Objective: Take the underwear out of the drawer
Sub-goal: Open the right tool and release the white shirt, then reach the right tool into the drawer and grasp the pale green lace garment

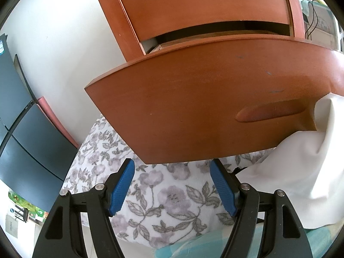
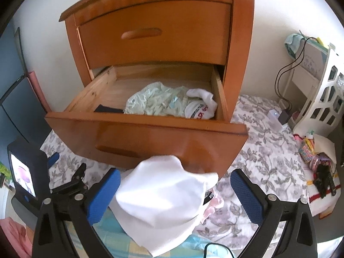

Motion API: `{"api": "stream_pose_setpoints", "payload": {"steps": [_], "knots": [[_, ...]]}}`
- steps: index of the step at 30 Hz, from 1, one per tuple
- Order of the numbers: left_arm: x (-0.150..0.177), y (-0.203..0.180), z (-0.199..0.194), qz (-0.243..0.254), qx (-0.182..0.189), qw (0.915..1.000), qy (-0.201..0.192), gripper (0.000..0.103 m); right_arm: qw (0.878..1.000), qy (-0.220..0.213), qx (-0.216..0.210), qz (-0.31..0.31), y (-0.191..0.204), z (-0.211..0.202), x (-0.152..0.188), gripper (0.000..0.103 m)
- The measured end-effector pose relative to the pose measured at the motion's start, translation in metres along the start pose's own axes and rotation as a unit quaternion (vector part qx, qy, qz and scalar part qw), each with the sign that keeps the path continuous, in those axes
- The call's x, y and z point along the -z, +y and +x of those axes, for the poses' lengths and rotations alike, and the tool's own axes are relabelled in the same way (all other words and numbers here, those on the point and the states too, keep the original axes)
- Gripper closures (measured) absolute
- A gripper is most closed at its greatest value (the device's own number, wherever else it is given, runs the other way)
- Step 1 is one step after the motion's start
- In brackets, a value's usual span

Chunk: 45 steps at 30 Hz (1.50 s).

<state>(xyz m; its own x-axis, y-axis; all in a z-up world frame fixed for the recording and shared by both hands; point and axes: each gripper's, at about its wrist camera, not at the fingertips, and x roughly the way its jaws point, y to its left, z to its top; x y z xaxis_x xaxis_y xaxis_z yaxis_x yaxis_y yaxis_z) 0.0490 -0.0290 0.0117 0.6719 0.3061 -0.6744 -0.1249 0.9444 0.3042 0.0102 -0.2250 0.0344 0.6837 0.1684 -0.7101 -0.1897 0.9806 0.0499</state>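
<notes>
Fingers of right gripper (image 2: pixel 175 191) stand apart around white underwear (image 2: pixel 163 202), unclamped; left gripper (image 1: pixel 172 185) parted, empty. Risk: garment slides off lower centre, snagging drawer (image 2: pixel 148 133).

We note the nightstand (image 2: pixel 154 43) is orange-brown wood with a smooth satin sheen; its open drawer (image 2: pixel 103 92) is lined in pale raw wood. The white underwear (image 2: pixel 159 195) is soft matt cloth. The floral bedsheet (image 1: pixel 163 195) looks quilted.
</notes>
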Motion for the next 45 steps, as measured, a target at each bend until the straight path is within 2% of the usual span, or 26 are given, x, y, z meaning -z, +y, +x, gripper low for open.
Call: {"api": "stream_pose_setpoints", "payload": {"steps": [8, 16, 21, 32, 40, 45], "knots": [[0.0, 0.01, -0.006, -0.026, 0.007, 0.9994, -0.022, 0.03, 0.999, -0.021, -0.011, 0.023, -0.007, -0.005, -0.01, 0.0], [-0.006, 0.012, -0.01, -0.032, 0.018, 0.9985, -0.041, 0.03, 0.998, -0.059, 0.007, 0.009, -0.004, -0.013, -0.029, 0.0], [-0.012, 0.014, -0.009, -0.047, 0.029, 0.9972, -0.051, 0.03, 0.998, -0.064, -0.011, 0.015, -0.006, -0.014, -0.046, 0.0], [-0.011, 0.013, 0.004, -0.052, 0.056, 0.9967, -0.026, 0.03, 0.997, -0.069, -0.022, -0.002, -0.008, -0.016, -0.106, 0.0], [-0.012, 0.013, 0.011, -0.052, 0.068, 0.9962, -0.018, 0.03, 0.998, -0.05, -0.019, -0.038, -0.005, 0.006, -0.153, 0.0], [-0.012, 0.012, 0.018, -0.05, 0.076, 0.9958, -0.008, 0.03, 0.997, 0.005, -0.028, -0.078, 0.01, 0.043, -0.171, 0.0]]}}
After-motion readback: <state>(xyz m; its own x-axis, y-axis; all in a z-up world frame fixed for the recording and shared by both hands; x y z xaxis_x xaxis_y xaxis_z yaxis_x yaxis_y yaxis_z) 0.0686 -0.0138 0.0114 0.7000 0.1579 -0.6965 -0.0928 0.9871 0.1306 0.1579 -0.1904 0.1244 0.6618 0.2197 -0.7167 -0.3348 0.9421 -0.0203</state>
